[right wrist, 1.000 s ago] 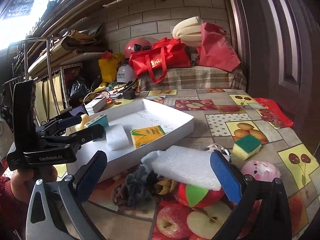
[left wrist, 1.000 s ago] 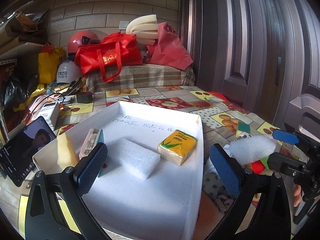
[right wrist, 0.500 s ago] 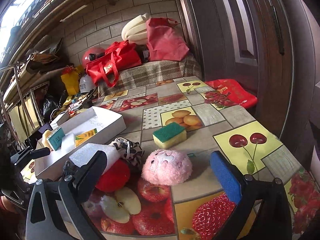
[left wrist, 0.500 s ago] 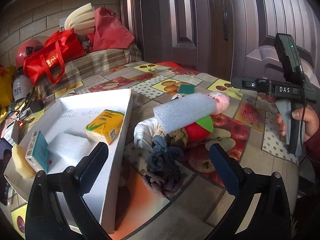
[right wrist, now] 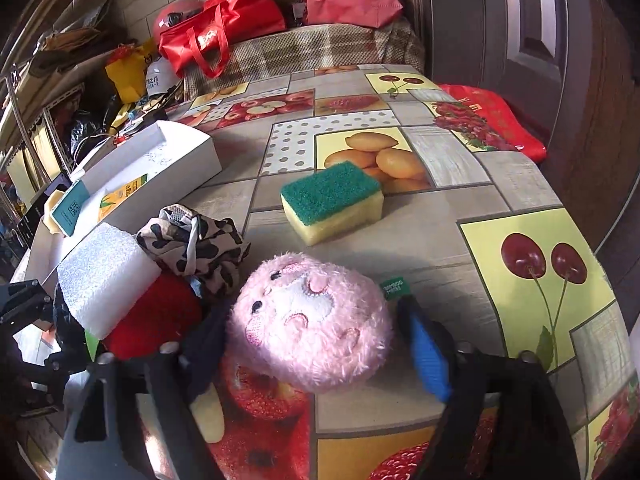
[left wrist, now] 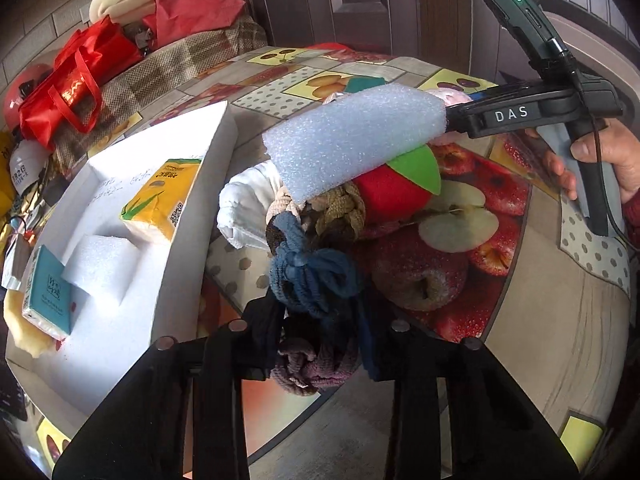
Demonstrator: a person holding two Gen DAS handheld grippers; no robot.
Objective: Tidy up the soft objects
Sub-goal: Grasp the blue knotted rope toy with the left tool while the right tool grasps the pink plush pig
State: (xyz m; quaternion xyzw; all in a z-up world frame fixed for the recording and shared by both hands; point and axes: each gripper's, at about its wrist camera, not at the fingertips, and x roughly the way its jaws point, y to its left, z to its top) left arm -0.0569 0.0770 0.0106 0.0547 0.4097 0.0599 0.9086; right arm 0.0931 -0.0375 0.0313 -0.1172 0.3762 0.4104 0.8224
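My left gripper (left wrist: 318,332) is shut on a knotted bundle of blue, purple and dark knitted cloth (left wrist: 316,276) at the near end of a pile. In that pile a long white foam block (left wrist: 352,140) lies on a red and green ball (left wrist: 396,188), beside a white cloth (left wrist: 248,208). My right gripper (right wrist: 314,340) has a pink plush toy (right wrist: 308,308) between its jaws. They are closing, and both pads lie against its fur. A green and yellow sponge (right wrist: 332,204) and a leopard-print cloth (right wrist: 196,248) lie beyond it.
A white box (left wrist: 192,216) left of the pile holds a yellow tissue pack (left wrist: 160,200), a white foam piece (left wrist: 104,264), a teal pack (left wrist: 48,296) and a yellow sponge (left wrist: 20,328). Red bags (right wrist: 224,20) sit on a checked seat behind. A door stands right of the table.
The left gripper swung right from over the box to the pile and shut on the knitted bundle. The right gripper moved right to the pink plush, and its jaws came in around it.
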